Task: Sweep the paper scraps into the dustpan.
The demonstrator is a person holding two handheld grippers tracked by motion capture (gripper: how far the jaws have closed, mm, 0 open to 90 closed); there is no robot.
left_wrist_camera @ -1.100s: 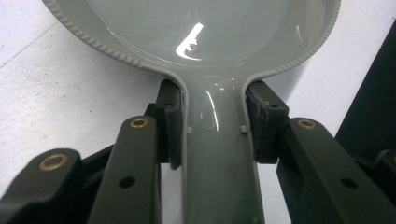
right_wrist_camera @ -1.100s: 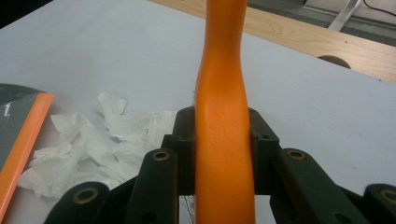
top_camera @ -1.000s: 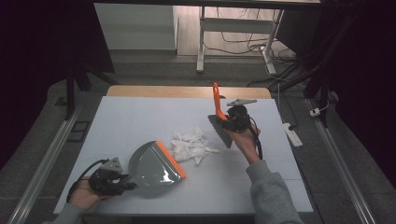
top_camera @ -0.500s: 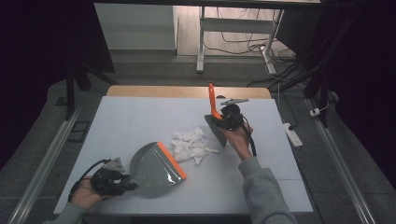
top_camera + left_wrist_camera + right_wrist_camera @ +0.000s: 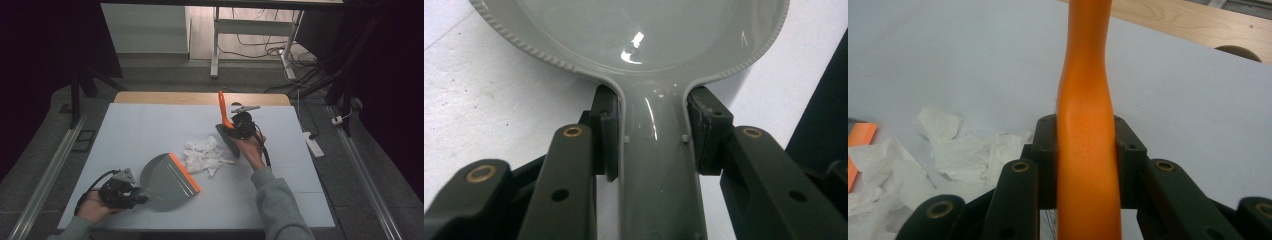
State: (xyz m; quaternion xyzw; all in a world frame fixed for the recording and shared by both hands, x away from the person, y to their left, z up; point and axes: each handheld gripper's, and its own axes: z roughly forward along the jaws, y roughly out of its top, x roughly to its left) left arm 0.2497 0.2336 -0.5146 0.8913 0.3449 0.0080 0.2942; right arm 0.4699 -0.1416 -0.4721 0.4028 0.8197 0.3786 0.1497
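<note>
Right tool (image 5: pixel 231 131): pinching the orange handle of the brush (image 5: pixel 222 111), bristles resting at the far edge of the paper.
Left tool (image 5: pixel 134 194): pressing together on the grey handle of the dustpan (image 5: pixel 167 178), lying flat on the worktop (image 5: pixel 150 125).
Crumpled paper (image 5: pixel 205 154): lying between the dustpan lip and the brush; probably very light and soft, easily scattering.
Hold: gripping stiff, likely slippery plastic handles near the neck.
Left gripper view: showing the pads (image 5: pixel 605 130) clamping the neck.
High view: showing the whole layout.
</note>
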